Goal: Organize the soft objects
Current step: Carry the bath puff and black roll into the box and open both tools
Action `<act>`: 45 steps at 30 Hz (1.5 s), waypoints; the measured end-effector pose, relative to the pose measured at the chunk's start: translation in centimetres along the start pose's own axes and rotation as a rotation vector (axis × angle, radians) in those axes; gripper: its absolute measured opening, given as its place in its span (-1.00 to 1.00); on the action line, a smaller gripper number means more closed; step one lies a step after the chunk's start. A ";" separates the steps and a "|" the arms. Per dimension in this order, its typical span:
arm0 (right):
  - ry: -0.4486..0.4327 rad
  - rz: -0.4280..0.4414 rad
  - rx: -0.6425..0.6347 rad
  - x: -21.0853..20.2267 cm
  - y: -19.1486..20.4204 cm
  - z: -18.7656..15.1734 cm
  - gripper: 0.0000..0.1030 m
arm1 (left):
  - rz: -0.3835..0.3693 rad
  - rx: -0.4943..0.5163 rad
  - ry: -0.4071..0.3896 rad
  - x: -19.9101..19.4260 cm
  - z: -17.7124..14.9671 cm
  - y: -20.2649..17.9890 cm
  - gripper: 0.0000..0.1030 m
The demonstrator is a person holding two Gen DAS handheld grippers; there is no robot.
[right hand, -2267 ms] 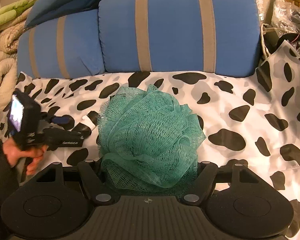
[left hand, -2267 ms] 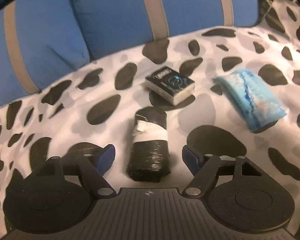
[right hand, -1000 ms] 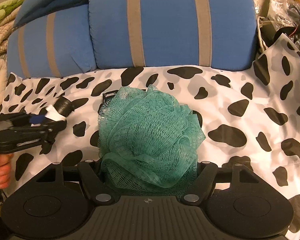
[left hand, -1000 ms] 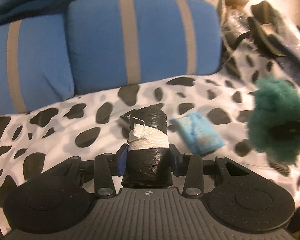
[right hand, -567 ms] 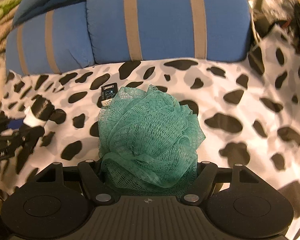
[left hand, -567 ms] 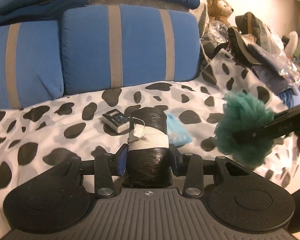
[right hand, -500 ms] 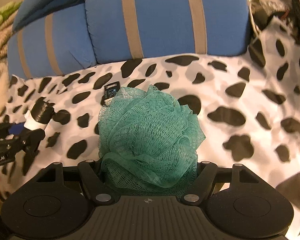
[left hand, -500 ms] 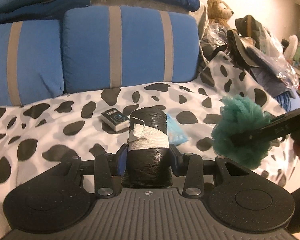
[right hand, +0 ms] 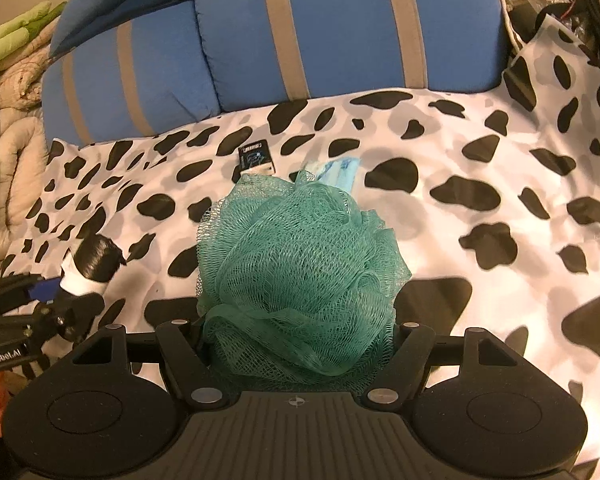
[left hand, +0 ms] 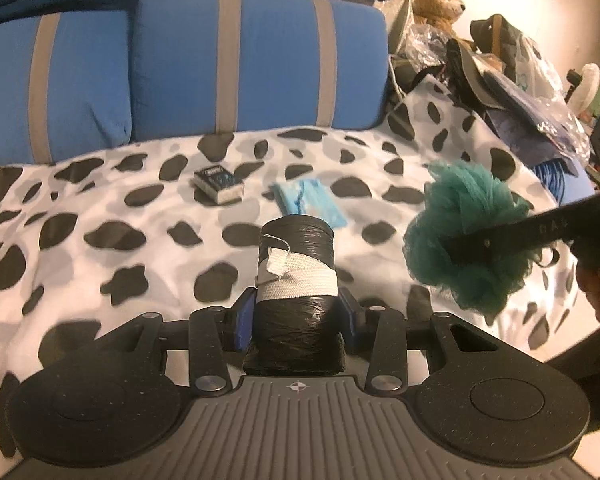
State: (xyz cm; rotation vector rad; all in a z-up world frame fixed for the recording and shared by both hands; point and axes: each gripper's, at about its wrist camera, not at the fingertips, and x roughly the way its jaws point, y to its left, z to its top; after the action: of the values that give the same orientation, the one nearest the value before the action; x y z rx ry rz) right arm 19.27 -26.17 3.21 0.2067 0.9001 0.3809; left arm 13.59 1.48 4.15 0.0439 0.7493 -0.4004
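Tilted down over the bed, left tongs (left hand: 296, 312) squeeze one black roll (left hand: 296, 280); right tongs (right hand: 296, 340) hug one green bath puff (right hand: 300, 276).

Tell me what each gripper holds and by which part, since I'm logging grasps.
The left gripper clamps the black plastic roll by its lower end, below the white band. The right gripper squeezes the green mesh pouf across its base.
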 end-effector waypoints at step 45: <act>0.274 0.124 -0.199 -3.1 9.5 -12.5 0.43 | 0.048 -0.261 0.341 -5.3 -9.2 -2.5 -0.21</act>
State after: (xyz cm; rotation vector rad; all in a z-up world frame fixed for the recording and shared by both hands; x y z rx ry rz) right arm 5.38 -18.55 1.05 0.0262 1.1141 0.6218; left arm 3.12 2.60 1.18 -0.1177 1.1298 -0.2489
